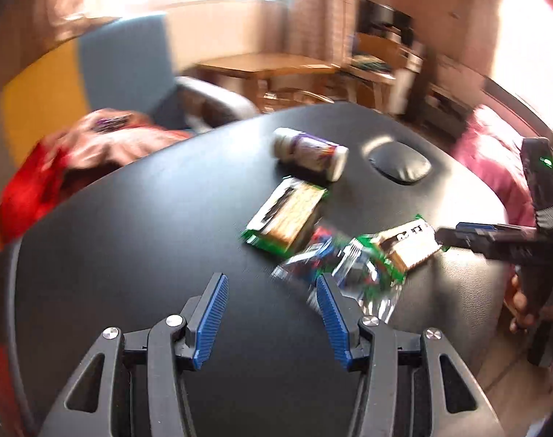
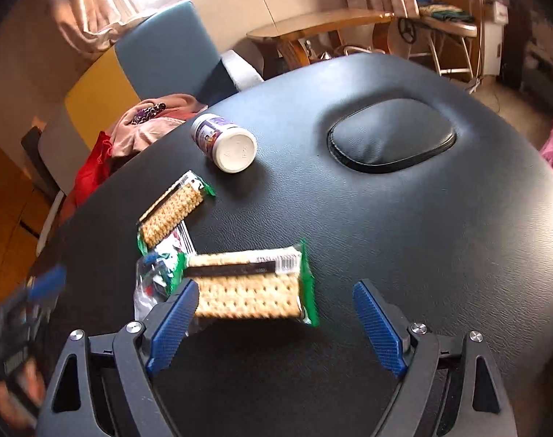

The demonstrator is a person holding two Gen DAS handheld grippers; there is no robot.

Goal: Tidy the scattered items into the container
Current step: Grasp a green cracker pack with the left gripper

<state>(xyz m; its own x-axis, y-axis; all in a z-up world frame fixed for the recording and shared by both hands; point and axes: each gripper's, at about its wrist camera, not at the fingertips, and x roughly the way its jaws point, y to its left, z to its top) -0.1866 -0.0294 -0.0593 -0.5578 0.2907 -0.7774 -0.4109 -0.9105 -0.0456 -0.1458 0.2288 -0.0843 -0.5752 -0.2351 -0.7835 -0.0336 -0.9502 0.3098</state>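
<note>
On the black padded table [image 1: 149, 236] [image 2: 403, 236] lie two green-edged cracker packs, a crumpled clear wrapper and a white bottle on its side. My left gripper [image 1: 272, 284] is open, its right finger at the clear wrapper [image 1: 323, 266]. The far cracker pack [image 1: 285, 216] [image 2: 172, 211] lies beyond it, the bottle [image 1: 311, 154] [image 2: 225, 142] farther back. My right gripper [image 2: 276, 291] is open around the near cracker pack [image 2: 251, 284] [image 1: 403, 247]; it shows in the left wrist view [image 1: 458, 236] at that pack's right end. The wrapper [image 2: 156, 273] lies left of it. No container is in view.
An oval padded plug [image 1: 400, 162] [image 2: 391, 138] is set into the table top. A blue-grey chair [image 2: 174, 51] with pink and red clothes [image 1: 94, 145] stands at the far left edge. Wooden tables [image 2: 320, 25] stand behind.
</note>
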